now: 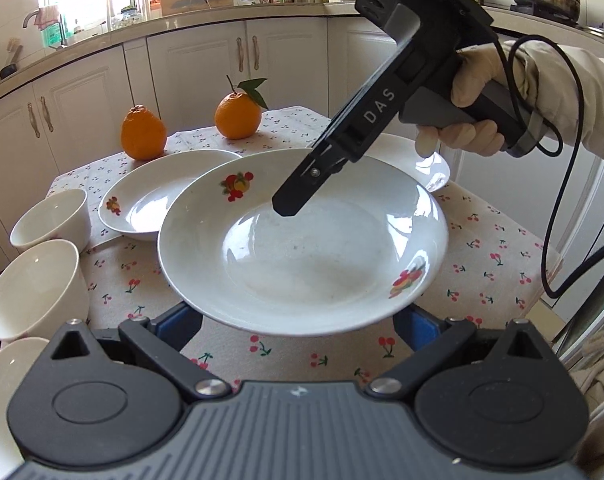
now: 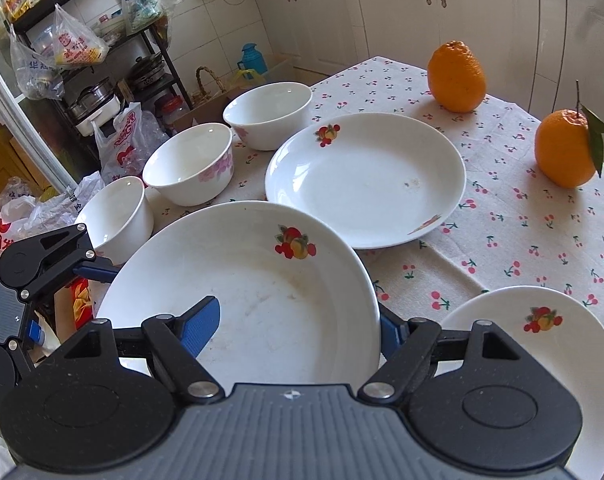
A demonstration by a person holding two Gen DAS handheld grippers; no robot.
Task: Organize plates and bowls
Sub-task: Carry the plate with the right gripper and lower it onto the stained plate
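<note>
**Table, kitchen: contents**

1. Plate, white, deep, fruit decals (image 1: 302, 260). Raised clear of the cloth, over the table's near edge and between both grippers. It hides part of items 2 and 3 in the left wrist view.
2. Plate, same pattern (image 2: 365, 184). Flat on the cloth at mid-table, just beyond item 1.
3. Plate, same pattern (image 2: 541, 344). Lies by the table edge nearest the right gripper, apart from item 2.
4. Bowls, white, qty 3: (image 2: 268, 114), (image 2: 190, 162), (image 2: 118, 216). Upright, in a row along the table edge next to the shelf rack (image 2: 102, 40), close to one another. The middle one has a pink print.
5. Oranges, qty 2: one plain (image 2: 455, 76), one w/ stem and leaf (image 2: 565, 148). Near the table edge facing the white cabinets (image 1: 82, 92), well apart from each other.
6. Tablecloth, cherry print (image 2: 521, 240). Covers the table top.

**Grippers**

- Left gripper (image 1: 300, 320): jaws spread wide. Blue pads (image 1: 182, 320) sit under item 1's near rim, tips hidden. No pinch shows.
- Right gripper (image 2: 298, 328): held by a gloved hand (image 1: 473, 92), cable (image 1: 549, 200) trailing. Jaws part-way apart, astride item 1's rim, w/ one pad over the plate's inside and the other outside the rim. Cannot tell if the pads press.
</note>
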